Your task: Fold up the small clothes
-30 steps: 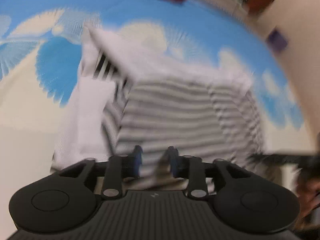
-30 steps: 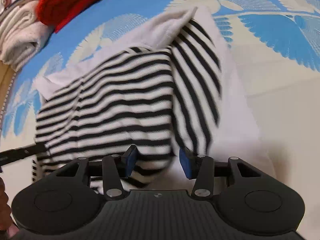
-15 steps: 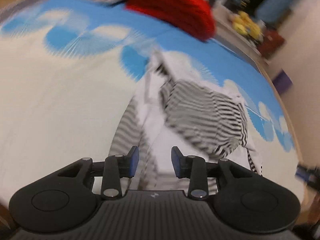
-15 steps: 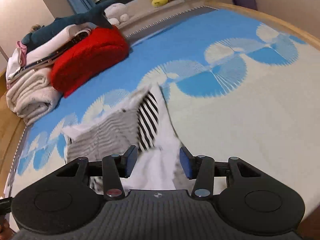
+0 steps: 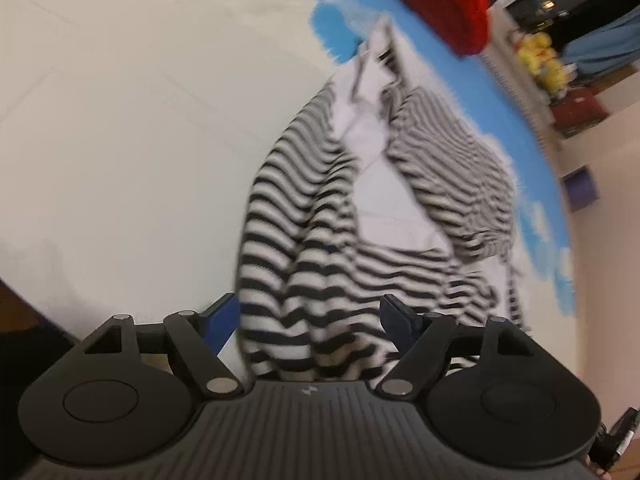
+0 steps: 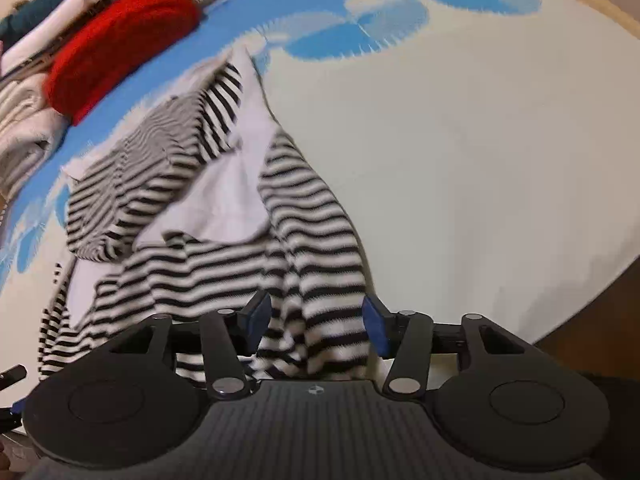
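Observation:
A black-and-white striped top (image 5: 448, 168) with a white inner side lies crumpled on the cream and blue bed cover (image 5: 120, 120). Its near striped end (image 5: 304, 312) sits between the fingers of my left gripper (image 5: 310, 314). Those jaws are opening and the pads stand off the cloth. The right wrist view shows the same top (image 6: 224, 200). A striped fold (image 6: 320, 304) hangs between the fingers of my right gripper (image 6: 315, 318), whose jaws are also opening, with the pads not pressing on it.
A red folded knit (image 6: 120, 40) and a stack of folded pale cloths (image 6: 24, 120) lie at the far side of the bed. Yellow plush toys (image 5: 540, 60) sit beyond. The bed's near edge (image 6: 568, 320) drops off close to both grippers.
Both grippers have pulled back toward the near edge of the bed, with the top's striped end drawn along. The left jaws have spread much wider, the right ones slightly.

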